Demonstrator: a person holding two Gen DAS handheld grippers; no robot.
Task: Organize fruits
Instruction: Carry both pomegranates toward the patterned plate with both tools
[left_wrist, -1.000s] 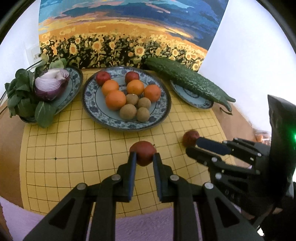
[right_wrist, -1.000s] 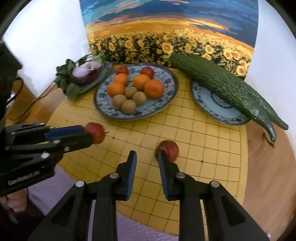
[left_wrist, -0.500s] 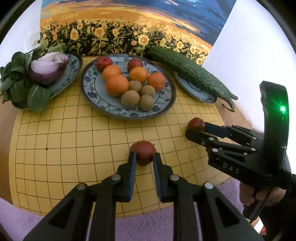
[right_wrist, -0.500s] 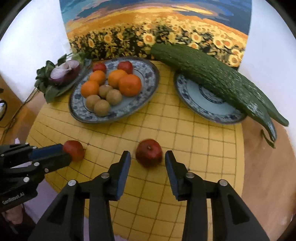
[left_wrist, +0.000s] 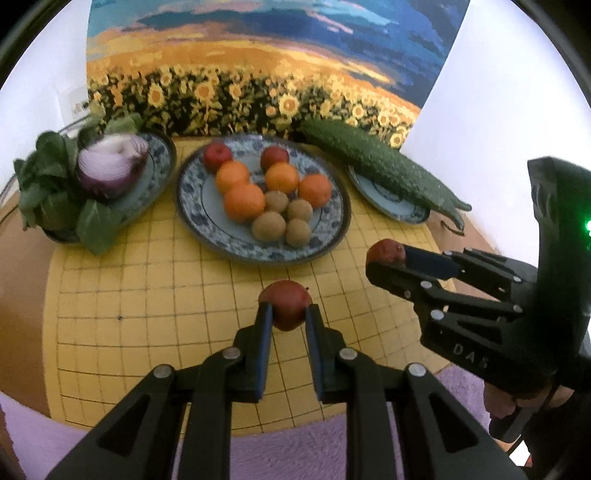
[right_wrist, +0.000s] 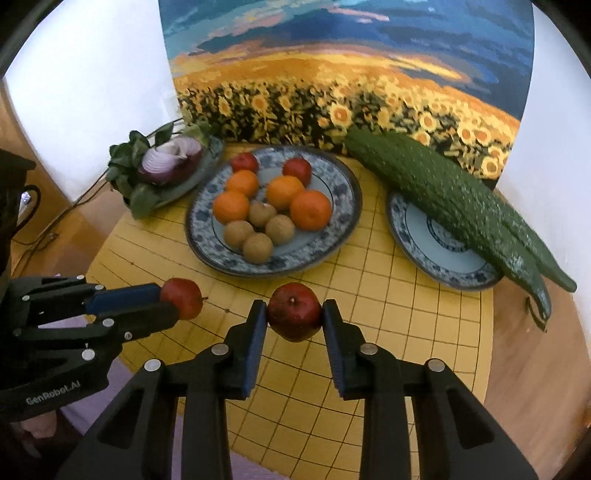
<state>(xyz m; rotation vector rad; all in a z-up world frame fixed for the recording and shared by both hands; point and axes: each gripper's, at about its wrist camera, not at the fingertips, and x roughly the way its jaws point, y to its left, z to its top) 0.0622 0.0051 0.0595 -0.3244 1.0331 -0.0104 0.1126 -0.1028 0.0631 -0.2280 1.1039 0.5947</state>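
In the left wrist view my left gripper (left_wrist: 289, 312) is shut on a small red fruit (left_wrist: 286, 299) above the yellow grid board (left_wrist: 147, 295). My right gripper (right_wrist: 294, 314) holds a second red fruit (right_wrist: 293, 308); its jaws are closing and both pads press the fruit's sides. Each gripper shows in the other's view: the right gripper (left_wrist: 373, 260) with its fruit (left_wrist: 386, 251), the left gripper (right_wrist: 177, 306) with its fruit (right_wrist: 183, 297). Behind them, the blue-patterned fruit plate (left_wrist: 188, 206) (right_wrist: 343, 173) holds red fruits, oranges and brown kiwis.
A plate with a cut red onion (left_wrist: 110, 170) and green leaves sits at the back left. A long cucumber (right_wrist: 443, 195) lies across a small plate (right_wrist: 424, 240) at the right. A sunflower painting and white walls close the back; purple cloth (left_wrist: 295, 450) lies at the near edge.
My right gripper moved over the loose red fruit on the board, spread its jaws round it and closed on it. The left gripper kept its fruit and stayed put.
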